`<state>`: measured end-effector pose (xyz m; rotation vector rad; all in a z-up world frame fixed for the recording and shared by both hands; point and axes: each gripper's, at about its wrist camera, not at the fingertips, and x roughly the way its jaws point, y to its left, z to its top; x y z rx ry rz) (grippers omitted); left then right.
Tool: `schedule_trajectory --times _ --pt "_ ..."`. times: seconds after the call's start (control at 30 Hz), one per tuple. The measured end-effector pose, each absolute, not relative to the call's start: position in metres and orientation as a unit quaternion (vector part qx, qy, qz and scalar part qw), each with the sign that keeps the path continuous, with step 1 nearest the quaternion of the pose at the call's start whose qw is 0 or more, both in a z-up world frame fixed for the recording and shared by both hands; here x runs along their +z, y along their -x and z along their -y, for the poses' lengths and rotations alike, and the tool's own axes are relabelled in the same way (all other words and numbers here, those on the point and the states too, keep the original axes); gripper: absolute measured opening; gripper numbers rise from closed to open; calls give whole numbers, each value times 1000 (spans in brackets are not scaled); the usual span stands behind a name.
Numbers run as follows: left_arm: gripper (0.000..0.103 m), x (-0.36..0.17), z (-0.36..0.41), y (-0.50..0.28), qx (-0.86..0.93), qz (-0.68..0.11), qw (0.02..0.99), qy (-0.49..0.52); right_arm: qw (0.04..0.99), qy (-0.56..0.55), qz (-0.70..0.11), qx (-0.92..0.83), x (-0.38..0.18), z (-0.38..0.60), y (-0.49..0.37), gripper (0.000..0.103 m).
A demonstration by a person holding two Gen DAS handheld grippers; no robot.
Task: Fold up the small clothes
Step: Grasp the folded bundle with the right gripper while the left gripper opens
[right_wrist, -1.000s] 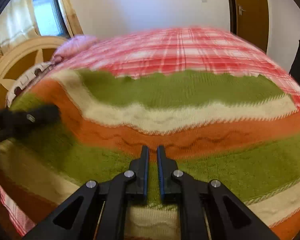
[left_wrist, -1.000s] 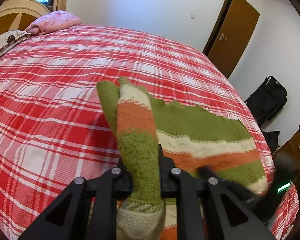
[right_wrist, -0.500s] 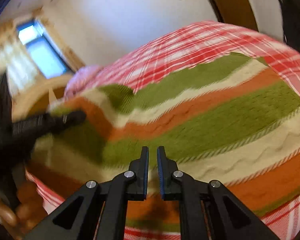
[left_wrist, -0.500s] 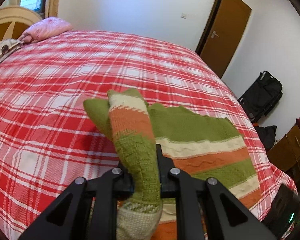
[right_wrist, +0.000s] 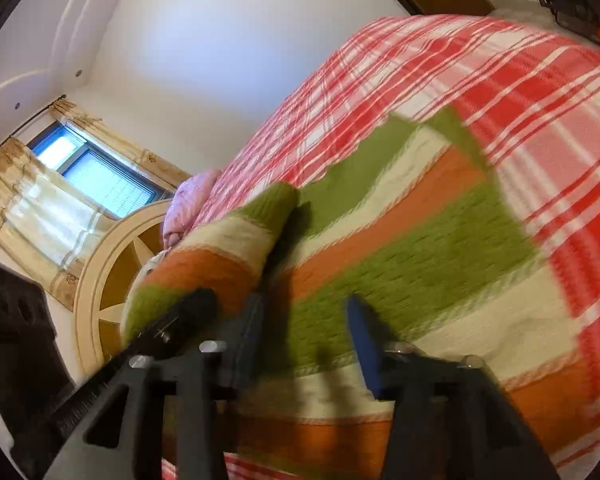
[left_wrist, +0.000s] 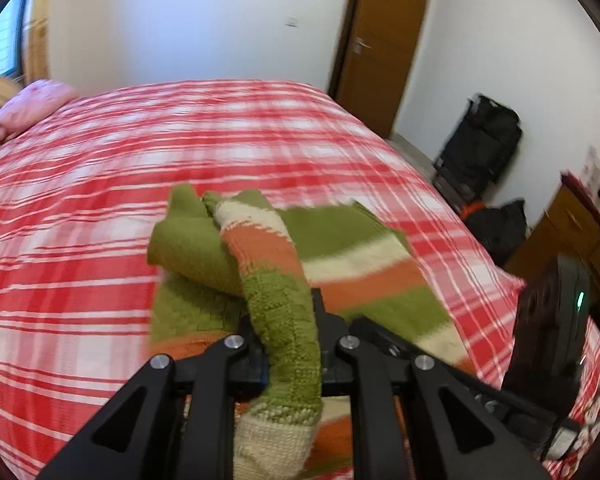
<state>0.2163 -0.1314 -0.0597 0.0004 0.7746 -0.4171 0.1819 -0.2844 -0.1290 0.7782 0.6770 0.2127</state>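
A knit sweater (left_wrist: 360,276) striped in green, cream and orange lies on the red plaid bed (left_wrist: 100,220). My left gripper (left_wrist: 288,320) is shut on a green part of it, and the lifted strip folds over the sweater's body. In the right wrist view the sweater (right_wrist: 420,248) spreads under my right gripper (right_wrist: 305,304). Its jaws are opening, with the knit below them and nothing pressed between the pads. The left gripper (right_wrist: 188,308) shows there at the left, holding the raised fold. The right gripper's body (left_wrist: 548,320) stands at the right of the left wrist view.
A pink pillow (left_wrist: 32,104) and a wooden headboard (right_wrist: 116,272) are at the bed's far end, beside a curtained window (right_wrist: 96,176). A brown door (left_wrist: 384,40), black bags (left_wrist: 480,148) and a wooden cabinet (left_wrist: 572,232) stand right of the bed.
The right gripper's jaws have parted from the sweater's edge and its view has rolled. The left gripper has carried its held part sideways, so it now folds over the sweater.
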Motion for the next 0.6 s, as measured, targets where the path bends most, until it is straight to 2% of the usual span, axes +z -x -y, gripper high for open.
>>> schedule_trajectory --times 0.03,0.1,0.27,0.37,0.43,0.6 --pt "14 -62 135 -215 -206 -375 904 -1 860 -384 -320 108 -131 291 -181 56" --pt "14 -73 141 -214 -216 -390 895 -4 845 -412 -320 116 -136 302 -179 56" --pt "16 -77 131 -206 -222 -387 895 -6 855 -395 -314 118 -124 300 -174 56" --pt "35 -73 118 -202 -241 -400 884 14 858 -397 -299 131 -113 297 -175 56" --pt "75 -71 110 -196 -246 -399 883 26 860 -392 -297 138 -106 291 -177 56" --pt "78 -50 76 -173 -242 -350 905 14 861 -377 -313 135 -106 278 -181 56"
